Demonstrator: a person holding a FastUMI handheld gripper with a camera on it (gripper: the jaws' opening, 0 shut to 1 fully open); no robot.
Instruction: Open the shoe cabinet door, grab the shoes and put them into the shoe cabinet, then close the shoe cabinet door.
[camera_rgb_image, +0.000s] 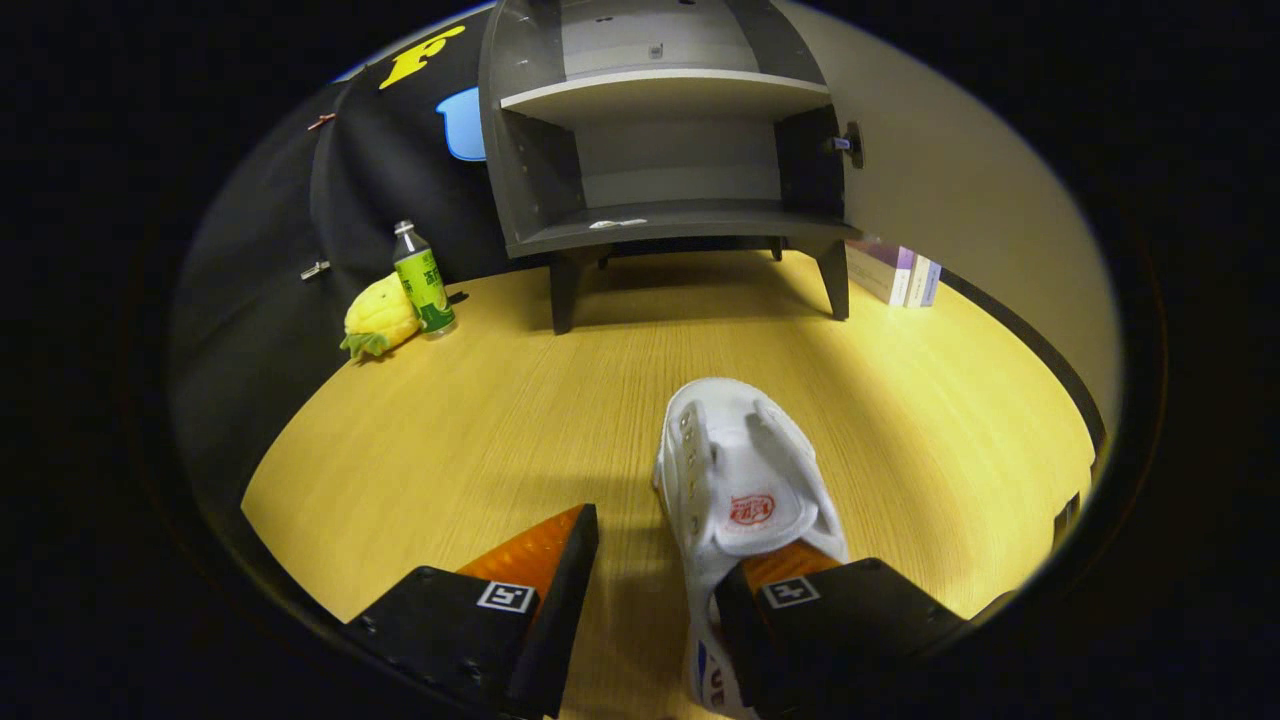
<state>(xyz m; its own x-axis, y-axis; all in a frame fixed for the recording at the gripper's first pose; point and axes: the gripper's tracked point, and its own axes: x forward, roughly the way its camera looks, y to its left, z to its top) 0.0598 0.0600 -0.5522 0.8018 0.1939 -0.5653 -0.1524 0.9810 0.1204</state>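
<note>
Hand-held gripper (655, 560) fingers apart, one inside white shoe (740, 480) opening, bare tabletop (500, 400) ahead to open cabinet (670, 150).

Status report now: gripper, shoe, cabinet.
Gripper open, right finger inside white shoe. Shoe cabinet open beyond, shelves bare. Floor path clear.

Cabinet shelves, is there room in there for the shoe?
Yes. The cabinet stands open, and both its bottom shelf and upper shelf look bare. The table is free between shoe and cabinet. The open gripper straddles the shoe's side. Bottle and pineapple toy crowd the cloth corner.
</note>
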